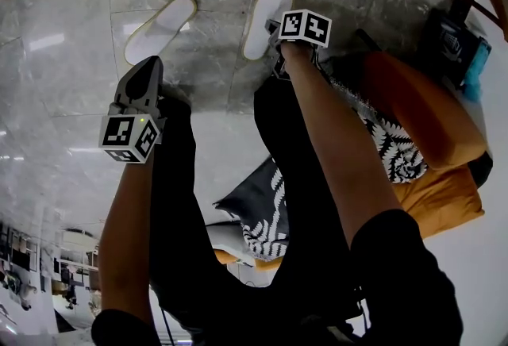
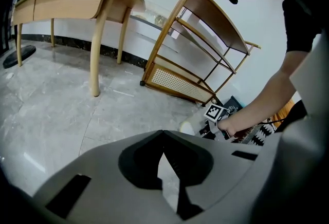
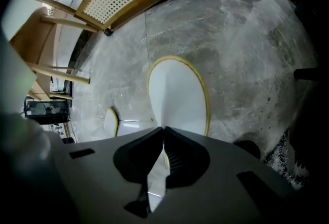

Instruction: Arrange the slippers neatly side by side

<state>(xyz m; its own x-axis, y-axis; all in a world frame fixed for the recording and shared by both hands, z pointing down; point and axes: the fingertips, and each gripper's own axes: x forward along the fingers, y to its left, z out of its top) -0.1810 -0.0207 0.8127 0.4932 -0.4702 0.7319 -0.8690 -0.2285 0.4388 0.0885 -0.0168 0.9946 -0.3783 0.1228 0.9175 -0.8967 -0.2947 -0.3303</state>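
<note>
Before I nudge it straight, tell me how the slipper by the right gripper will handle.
The slipper looks thin and flat, so probably light and floppy if lifted by one end. On the glossy stone floor it should slide easily, not roll.

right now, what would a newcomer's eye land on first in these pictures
Two white slippers on the grey marble floor at the top of the head view: the left slipper angled, the right slipper apart from it. The right tool, shut, hangs over the right slipper's near end; the left tool, also shut, sits short of the left one.
</note>
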